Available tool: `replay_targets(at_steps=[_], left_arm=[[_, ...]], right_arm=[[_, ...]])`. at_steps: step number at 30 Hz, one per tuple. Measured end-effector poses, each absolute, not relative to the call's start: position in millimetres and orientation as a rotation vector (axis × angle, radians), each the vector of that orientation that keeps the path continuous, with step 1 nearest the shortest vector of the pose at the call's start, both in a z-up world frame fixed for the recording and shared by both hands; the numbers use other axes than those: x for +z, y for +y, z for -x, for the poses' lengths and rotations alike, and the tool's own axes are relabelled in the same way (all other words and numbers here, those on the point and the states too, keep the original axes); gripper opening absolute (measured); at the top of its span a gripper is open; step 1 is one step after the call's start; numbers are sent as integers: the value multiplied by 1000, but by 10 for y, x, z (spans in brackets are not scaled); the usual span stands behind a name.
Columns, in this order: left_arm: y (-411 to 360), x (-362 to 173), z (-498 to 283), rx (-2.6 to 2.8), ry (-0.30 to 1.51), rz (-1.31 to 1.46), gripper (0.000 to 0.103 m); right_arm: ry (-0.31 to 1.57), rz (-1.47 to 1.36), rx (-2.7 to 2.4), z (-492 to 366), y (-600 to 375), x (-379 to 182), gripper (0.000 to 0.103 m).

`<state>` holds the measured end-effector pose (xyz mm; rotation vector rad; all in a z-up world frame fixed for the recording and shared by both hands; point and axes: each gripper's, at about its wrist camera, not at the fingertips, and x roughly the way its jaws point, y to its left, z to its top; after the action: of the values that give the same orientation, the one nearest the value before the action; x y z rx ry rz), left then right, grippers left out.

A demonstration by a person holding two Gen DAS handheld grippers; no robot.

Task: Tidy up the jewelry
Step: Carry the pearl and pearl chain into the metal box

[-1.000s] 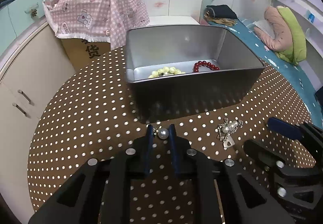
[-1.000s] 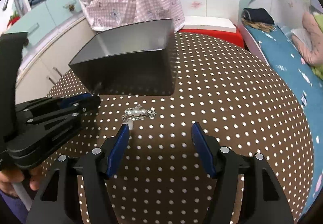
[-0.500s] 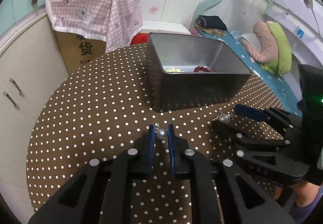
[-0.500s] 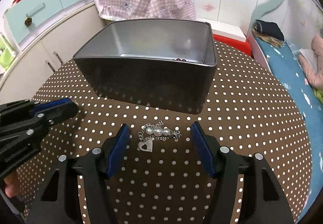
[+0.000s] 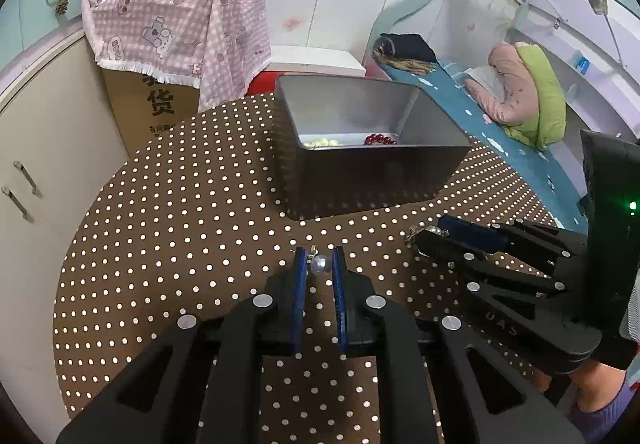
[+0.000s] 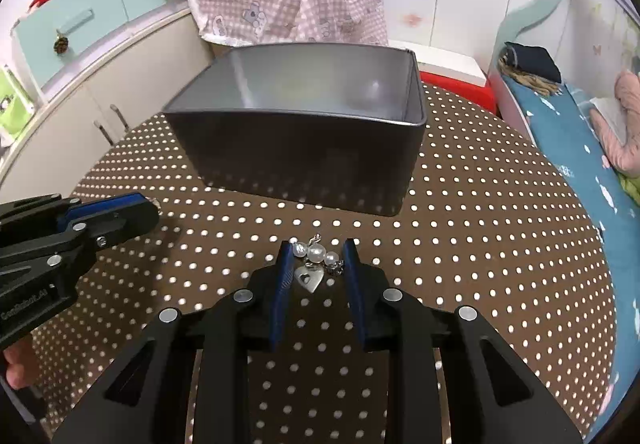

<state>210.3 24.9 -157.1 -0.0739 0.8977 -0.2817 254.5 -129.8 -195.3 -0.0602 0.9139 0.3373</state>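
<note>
A grey metal box (image 5: 360, 180) stands on the brown dotted table (image 5: 180, 224), with yellow-green beads (image 5: 320, 142) and red beads (image 5: 378, 139) inside. My left gripper (image 5: 319, 264) is shut on a single pearl piece (image 5: 321, 265), held in front of the box, slightly off the cloth. My right gripper (image 6: 316, 264) points down at a pearl chain with a heart charm (image 6: 310, 276) lying on the table (image 6: 480, 244). Its jaws are closing with the chain between them, the pads not clearly pressing on it. The box (image 6: 300, 160) stands just beyond.
A cardboard box under a pink checked cloth (image 5: 180, 28) and cream cabinets (image 5: 40, 164) stand beyond the table's left edge. A red box (image 6: 452, 84) sits behind the table, and a blue bed (image 6: 560, 132) runs along its right side. A hand (image 6: 16, 364) holds the left gripper.
The right gripper's jaws have narrowed and now flank the pearl chain, which lay ahead of them before. The left gripper, still gripping its pearl, has drawn back and up from the box.
</note>
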Motion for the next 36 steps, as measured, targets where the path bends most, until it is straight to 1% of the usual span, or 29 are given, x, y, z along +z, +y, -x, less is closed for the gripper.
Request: replay_targets(at_steps=[5, 7, 8, 15, 17, 19, 20, 21, 23, 28, 30, 31, 32, 35, 36], left_arm=[[241, -1417, -2058, -310, 872, 82, 11], [239, -1349, -2060, -325, 865, 88, 11], [236, -1298, -2061, -336, 858, 93, 11], [210, -1056, -2142, -357, 824, 79, 11], [218, -1028, -2156, -356, 820, 80, 11], [225, -1047, -2158, -353, 823, 81, 11], [230, -1039, -2166, -351, 825, 84, 11], [237, -1067, -2172, -352, 835, 88, 11], [241, -1138, -2183, -353, 854, 91, 11], [230, -1296, -2177, -357, 887, 88, 11], [225, -1330, -2174, -357, 894, 88, 11], [223, -1343, -2176, -358, 897, 89, 11], [223, -1354, -2179, -356, 899, 89, 11], [227, -1376, -2182, -356, 904, 92, 11], [226, -1382, -2181, -355, 905, 91, 11]], right_arm=[[865, 44, 345, -2417, -1324, -1686, 26], [845, 39, 349, -2379, -1345, -1560, 24], [836, 33, 356, -2365, -1362, -1488, 15], [790, -3, 358, -2381, -1479, -1138, 15], [809, -11, 363, -2408, -1494, -1146, 17], [827, -16, 355, -2426, -1511, -1219, 17], [846, -12, 349, -2451, -1510, -1274, 20], [870, -12, 346, -2477, -1505, -1354, 33], [911, -27, 342, -2516, -1502, -1542, 54], [965, 14, 326, -2558, -1407, -1920, 54], [967, 37, 321, -2573, -1358, -1989, 53], [965, 52, 324, -2578, -1325, -2013, 50], [972, 77, 324, -2587, -1280, -2050, 43], [966, 117, 318, -2583, -1227, -2072, 31], [977, 120, 324, -2586, -1209, -2081, 22]])
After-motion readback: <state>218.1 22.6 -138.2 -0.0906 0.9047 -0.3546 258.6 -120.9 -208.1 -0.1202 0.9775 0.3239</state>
